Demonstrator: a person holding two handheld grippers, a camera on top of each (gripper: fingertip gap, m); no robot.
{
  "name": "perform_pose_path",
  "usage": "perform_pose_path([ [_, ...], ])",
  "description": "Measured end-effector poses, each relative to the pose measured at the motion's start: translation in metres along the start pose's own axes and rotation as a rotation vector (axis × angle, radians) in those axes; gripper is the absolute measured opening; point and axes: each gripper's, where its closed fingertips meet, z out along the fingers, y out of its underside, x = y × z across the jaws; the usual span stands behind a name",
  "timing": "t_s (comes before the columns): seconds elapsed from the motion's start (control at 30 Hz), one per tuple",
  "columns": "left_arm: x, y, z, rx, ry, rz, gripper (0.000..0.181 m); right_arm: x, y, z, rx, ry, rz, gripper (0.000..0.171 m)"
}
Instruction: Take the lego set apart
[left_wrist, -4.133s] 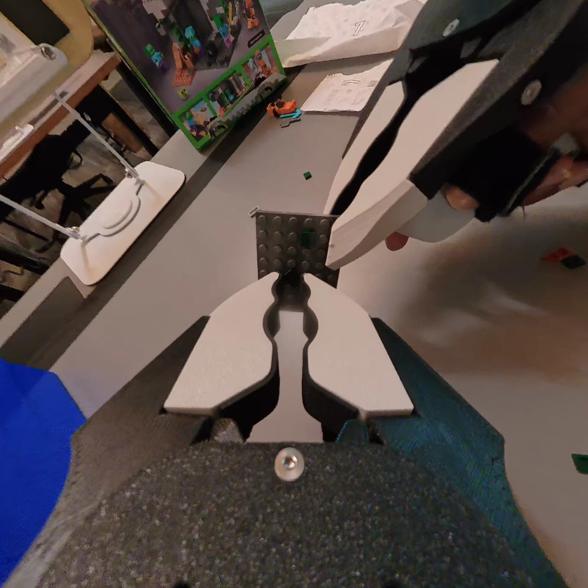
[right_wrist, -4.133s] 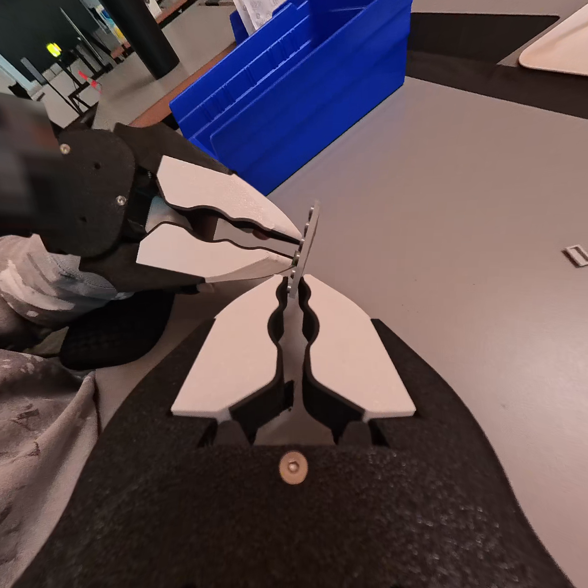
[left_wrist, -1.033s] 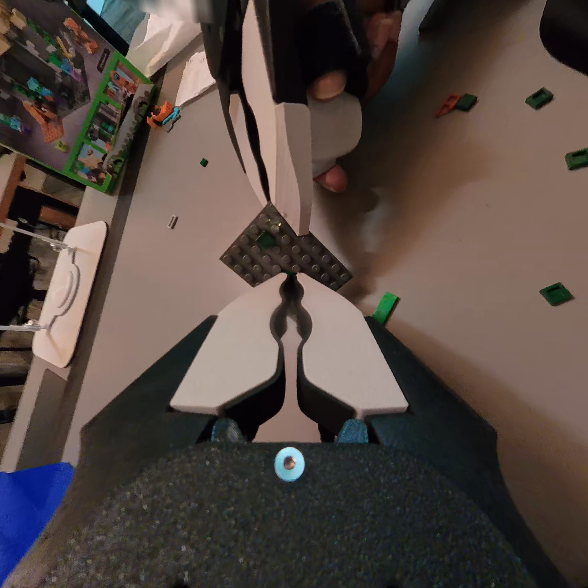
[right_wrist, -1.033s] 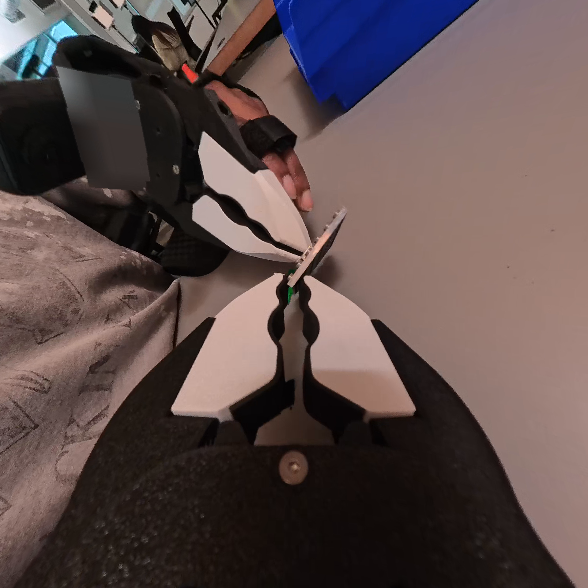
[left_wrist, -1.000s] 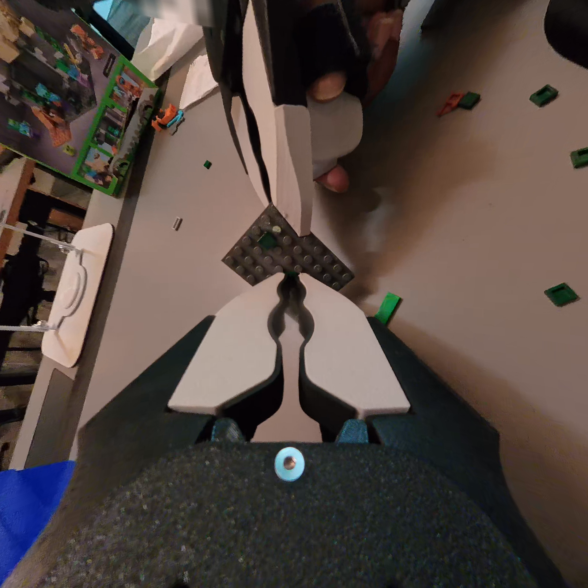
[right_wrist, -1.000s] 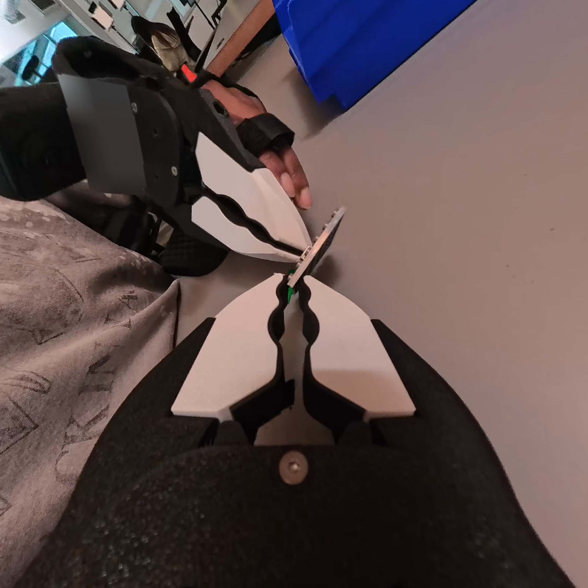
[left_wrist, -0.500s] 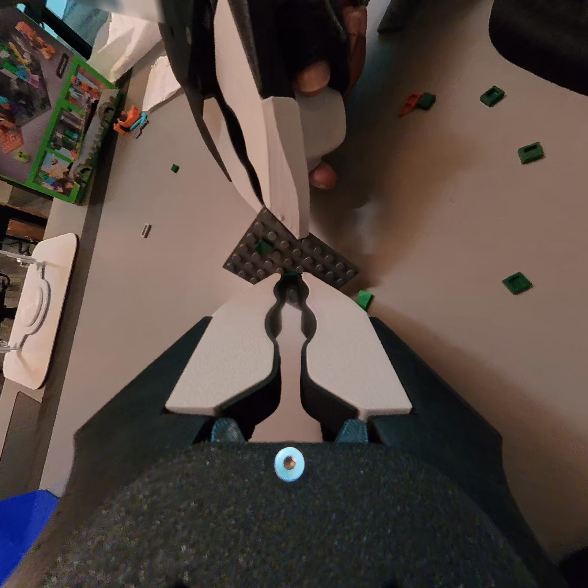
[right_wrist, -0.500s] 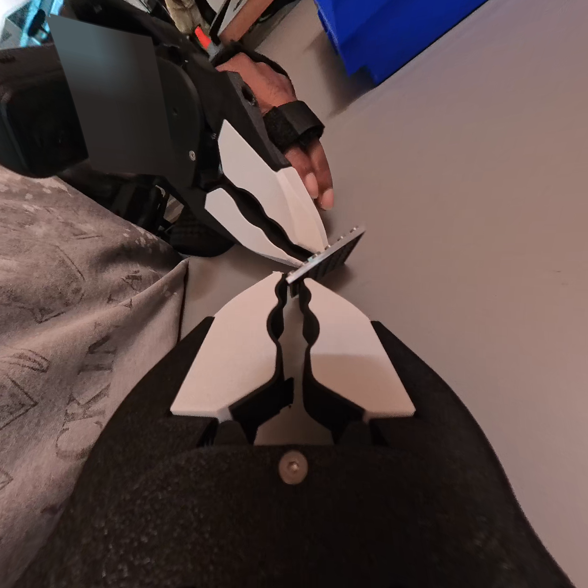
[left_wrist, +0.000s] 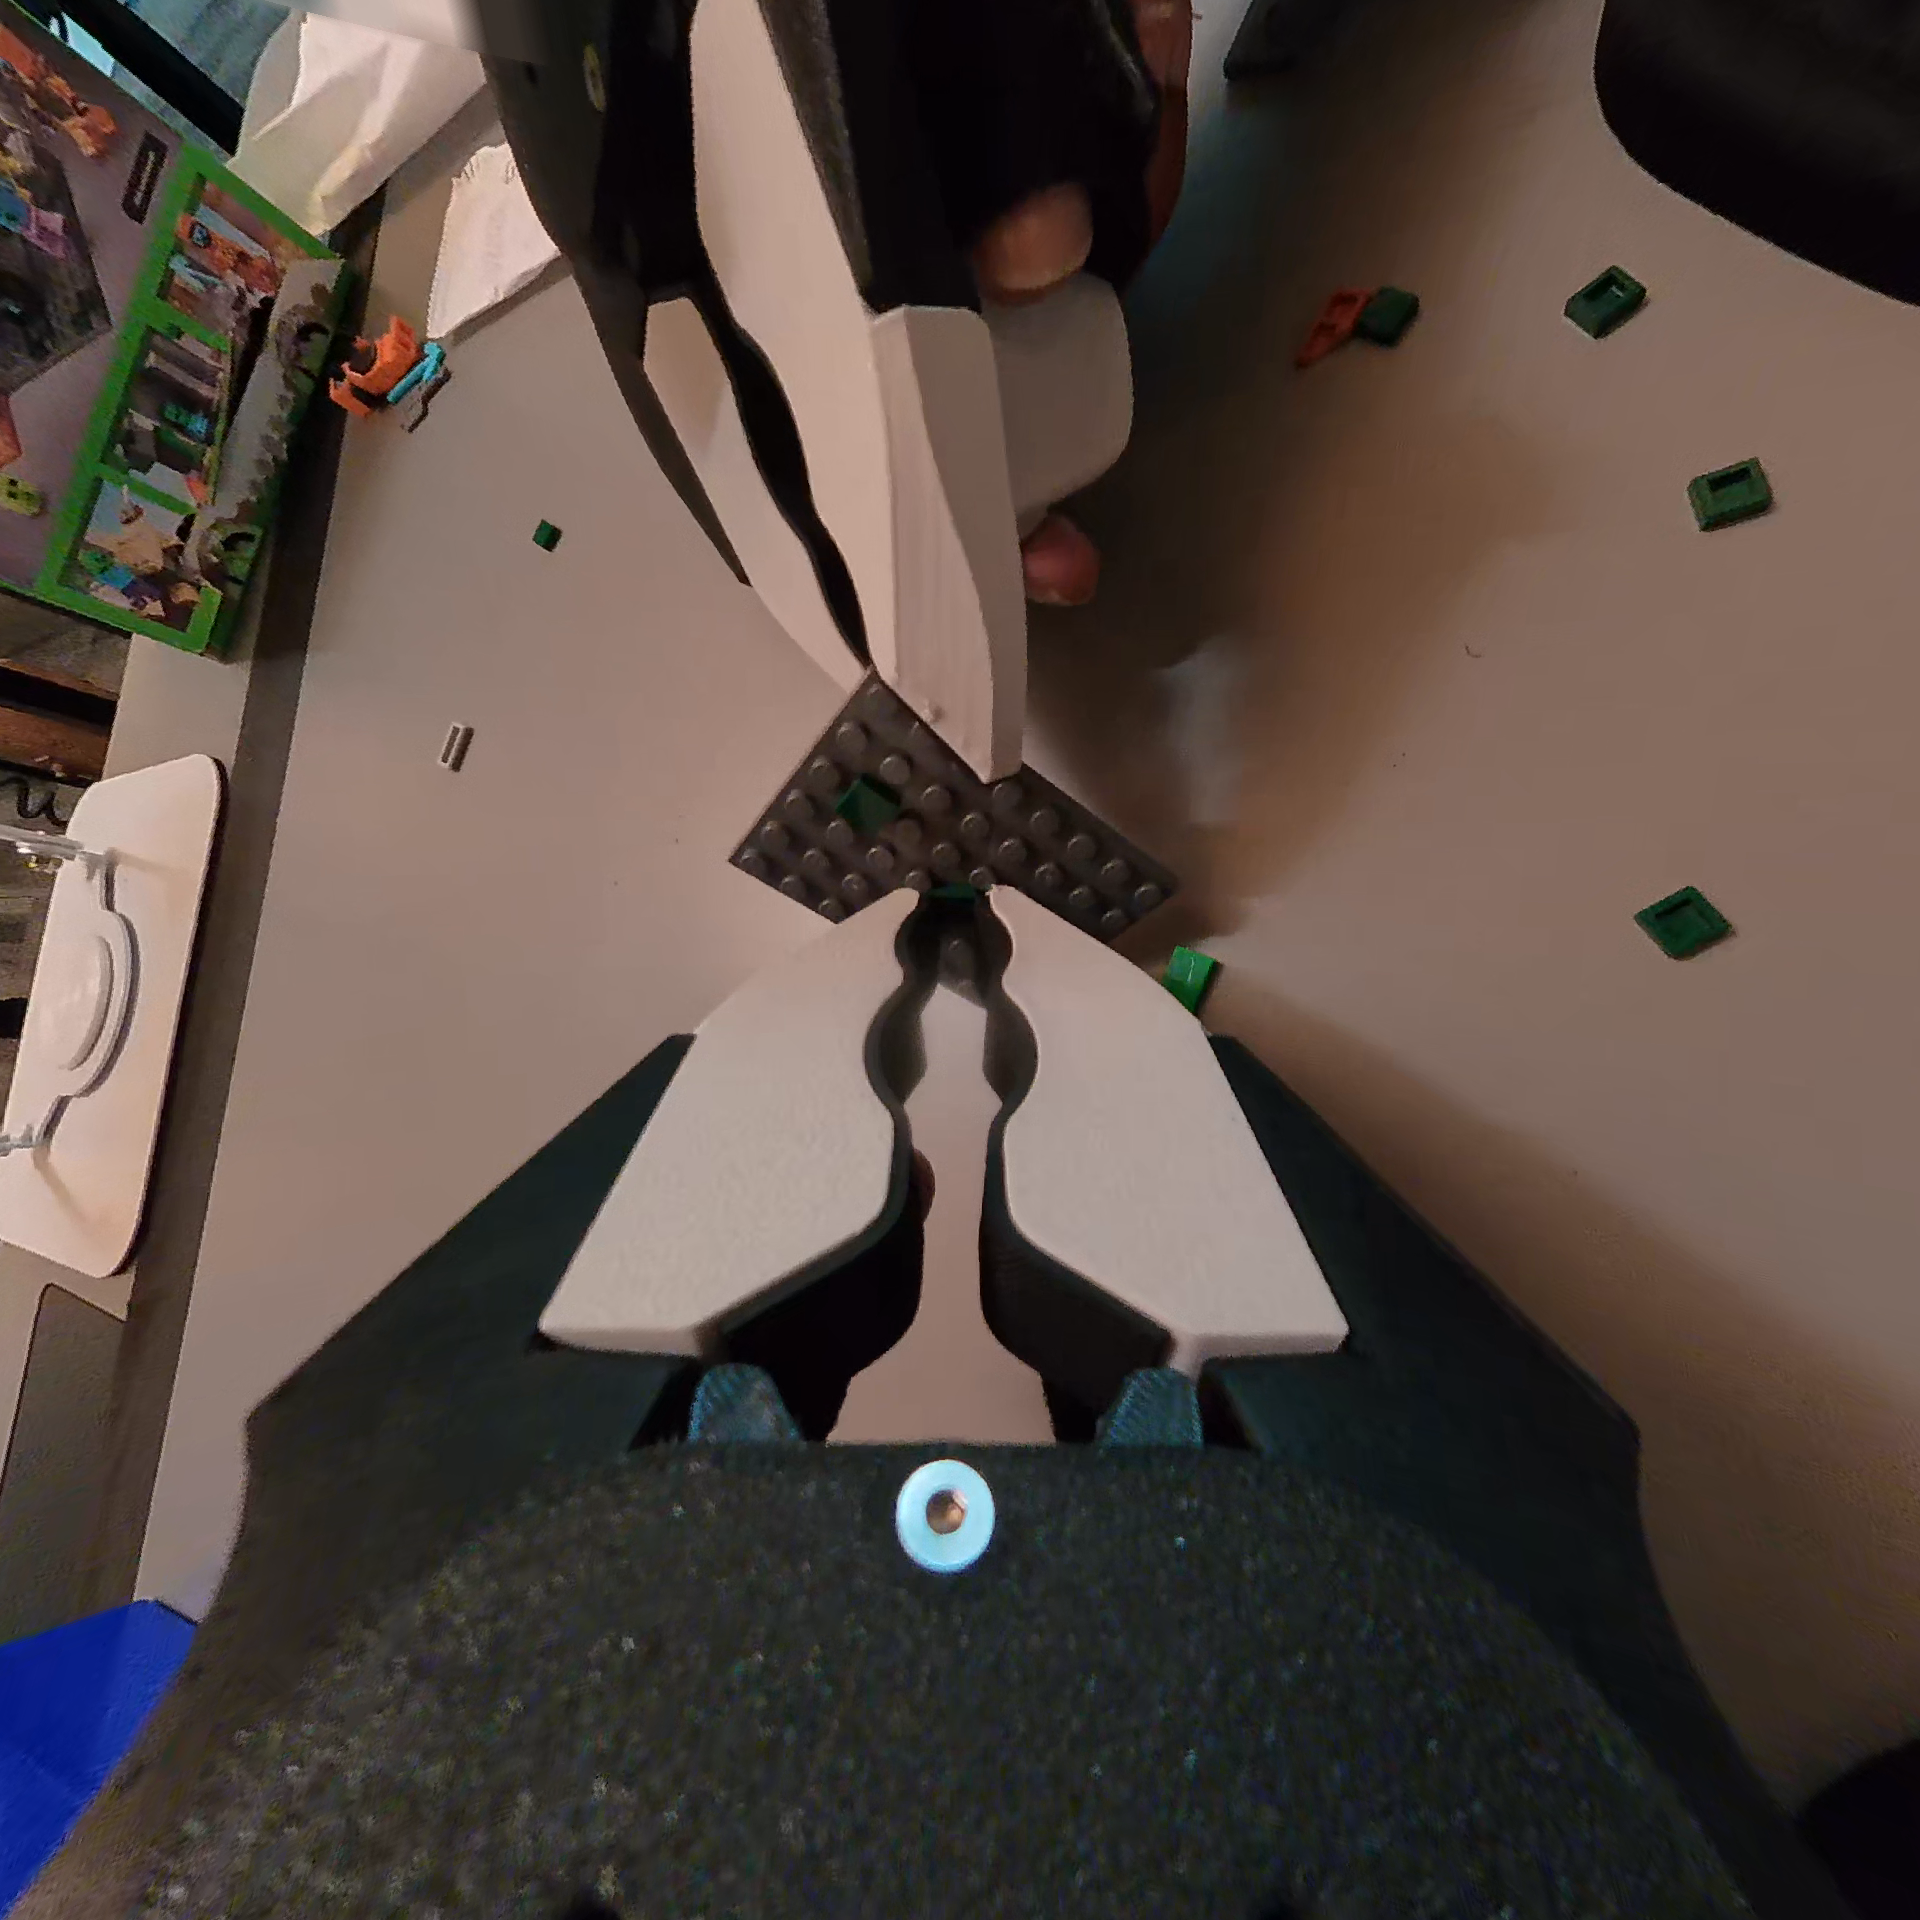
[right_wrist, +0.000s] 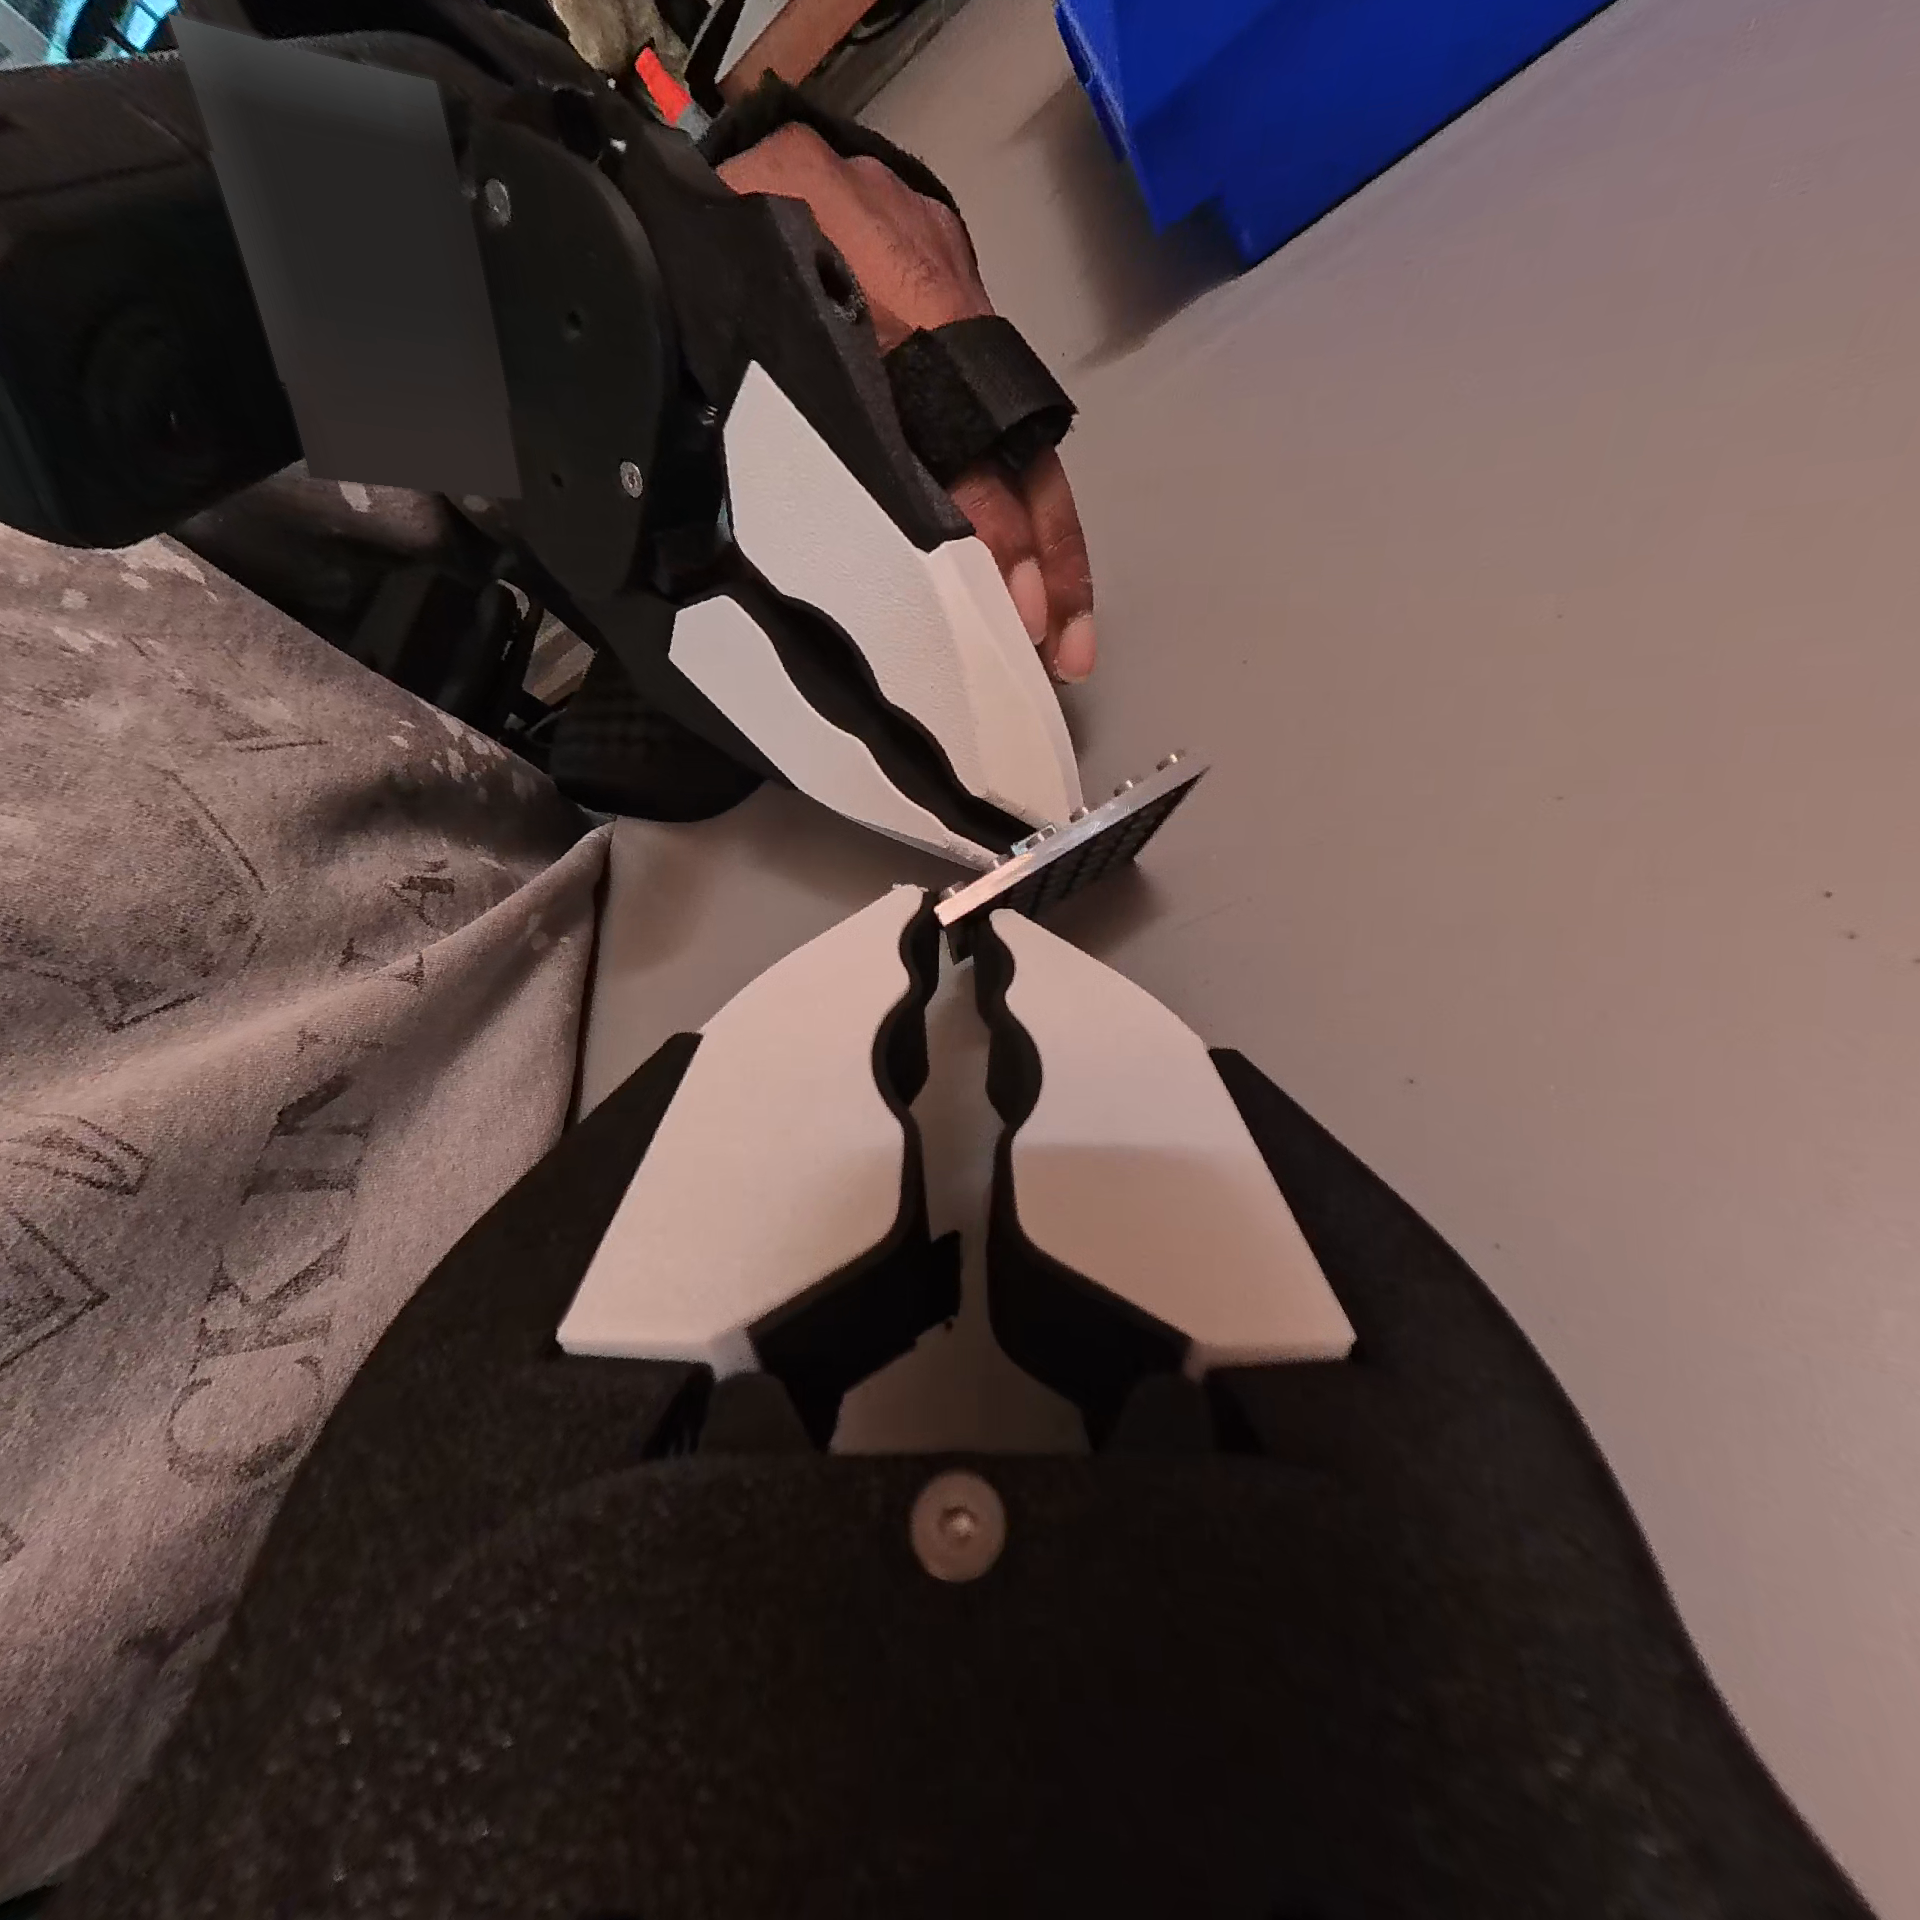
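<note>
Both tongs are seen nearly closed and tip to tip: left tongs pinched from below, right tongs angled across them.

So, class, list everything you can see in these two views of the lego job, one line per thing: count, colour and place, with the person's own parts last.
Studded plate: one, dark grey, held above the table between both grippers.
Small piece on the plate: one, dark green, near its middle.
Loose pieces: at least five, green, scattered on the table to the right.
Orange piece: one, beside a green one at upper right.
Orange and blue model: one, near the box.
Lego box: one, green-edged, far left.
Papers: white, behind the box.
Bin: one, blue, at the table's far side.
Table: one, grey.
Left gripper: white fingers, shut on the plate.
Right gripper: white fingers, shut on the plate's edge.
</note>
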Motion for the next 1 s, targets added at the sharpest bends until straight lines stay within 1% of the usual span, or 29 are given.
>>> perform_pose_path([
  [0.57,0.000,0.002,-0.001,-0.034,-0.013,0.020,0.007,0.003,0.001,-0.001,0.004,0.003,0.014,0.005],
  [0.6,0.000,0.002,-0.003,-0.031,-0.013,0.020,0.001,0.004,0.000,-0.002,0.011,0.003,0.018,0.005],
  [1.0,-0.014,0.005,-0.010,-0.058,-0.055,0.021,0.001,0.012,-0.002,-0.006,0.027,0.032,0.032,0.003],
])
